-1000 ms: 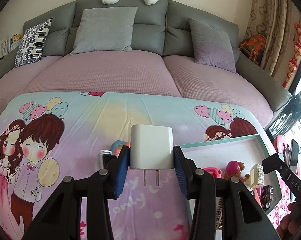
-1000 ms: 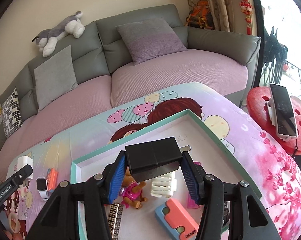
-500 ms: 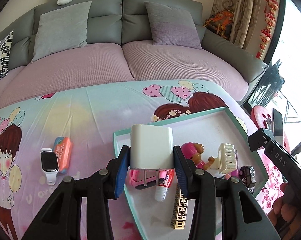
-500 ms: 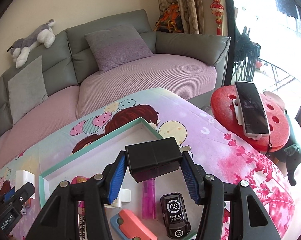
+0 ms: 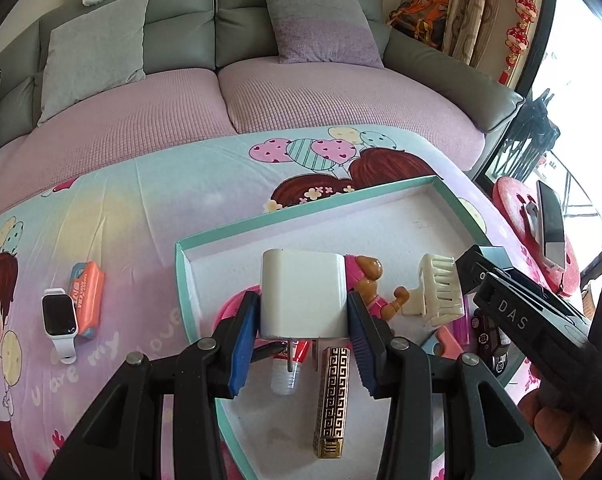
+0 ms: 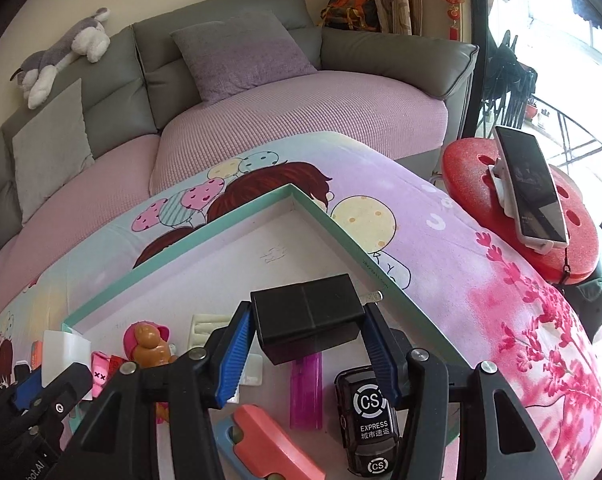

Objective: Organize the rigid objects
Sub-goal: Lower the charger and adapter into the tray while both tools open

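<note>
My left gripper (image 5: 303, 322) is shut on a white plug adapter (image 5: 303, 294), prongs pointing down, held over the near left part of the teal-rimmed tray (image 5: 301, 214). My right gripper (image 6: 307, 342) is shut on a black plug adapter (image 6: 307, 314) above the tray's (image 6: 341, 236) right half. In the tray lie a gold patterned lighter (image 5: 333, 396), a small tube (image 5: 286, 372), a toy pup figure (image 5: 371, 284), a cream hair claw (image 5: 437, 296), a purple lighter (image 6: 305, 394), a black toy car (image 6: 367, 420) and a coral case (image 6: 273, 448).
A white smartwatch (image 5: 59, 320) and an orange pack (image 5: 86, 296) lie on the cartoon-print cloth left of the tray. A sofa with cushions (image 5: 317, 28) stands behind. A red stool (image 6: 521, 204) bearing a phone (image 6: 531, 188) sits to the right.
The left gripper carried the white adapter rightward from over the cloth to over the tray. The right gripper shifted right and lower over the tray with the black adapter.
</note>
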A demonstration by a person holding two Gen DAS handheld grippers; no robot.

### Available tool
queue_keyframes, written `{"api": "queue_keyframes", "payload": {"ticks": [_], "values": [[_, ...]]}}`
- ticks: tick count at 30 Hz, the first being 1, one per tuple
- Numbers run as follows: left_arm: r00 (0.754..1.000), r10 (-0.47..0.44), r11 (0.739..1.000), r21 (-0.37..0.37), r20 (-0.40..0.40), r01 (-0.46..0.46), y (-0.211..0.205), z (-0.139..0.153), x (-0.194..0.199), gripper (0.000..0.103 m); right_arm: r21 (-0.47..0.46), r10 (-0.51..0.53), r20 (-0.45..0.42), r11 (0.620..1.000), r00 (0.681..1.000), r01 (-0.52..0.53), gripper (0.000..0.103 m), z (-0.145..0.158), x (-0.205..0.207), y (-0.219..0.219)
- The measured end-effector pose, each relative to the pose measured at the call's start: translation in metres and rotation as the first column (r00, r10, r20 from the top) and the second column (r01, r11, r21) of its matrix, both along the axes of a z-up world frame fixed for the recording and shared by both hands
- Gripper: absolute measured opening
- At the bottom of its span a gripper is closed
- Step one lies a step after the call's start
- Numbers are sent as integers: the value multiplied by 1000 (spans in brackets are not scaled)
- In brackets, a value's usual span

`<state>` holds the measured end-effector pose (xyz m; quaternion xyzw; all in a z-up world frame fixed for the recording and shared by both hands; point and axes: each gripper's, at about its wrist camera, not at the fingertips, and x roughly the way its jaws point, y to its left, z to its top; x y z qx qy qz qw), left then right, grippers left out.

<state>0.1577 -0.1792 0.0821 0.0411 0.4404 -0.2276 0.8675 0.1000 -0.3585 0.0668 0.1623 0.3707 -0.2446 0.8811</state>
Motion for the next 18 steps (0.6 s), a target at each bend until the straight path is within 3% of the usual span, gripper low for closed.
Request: {"api": "queue_keyframes", "payload": {"ticks": [9, 11, 13, 16, 18], "values": [[1000, 5, 1000, -4, -14, -5, 2, -2, 2, 46, 3, 4, -28, 1000, 1000, -4, 58, -4, 3, 1], [1000, 11, 1000, -10, -11, -12, 4, 0, 2, 54, 1, 4, -33, 1000, 999, -4, 58, -4, 4, 1], [1000, 21, 1000, -7, -9, -21, 6, 1, 3, 56, 1, 5, -32, 1000, 999, -5, 58, -4, 4, 1], [999, 34, 999, -13, -10, -35, 11, 2, 4, 56, -9, 4, -25, 1000, 1000, -4, 60, -1, 4, 2], [999, 47, 999, -18, -10, -47, 14, 3, 5, 56, -16, 4, -27, 1000, 1000, -4, 68, -1, 4, 3]]}}
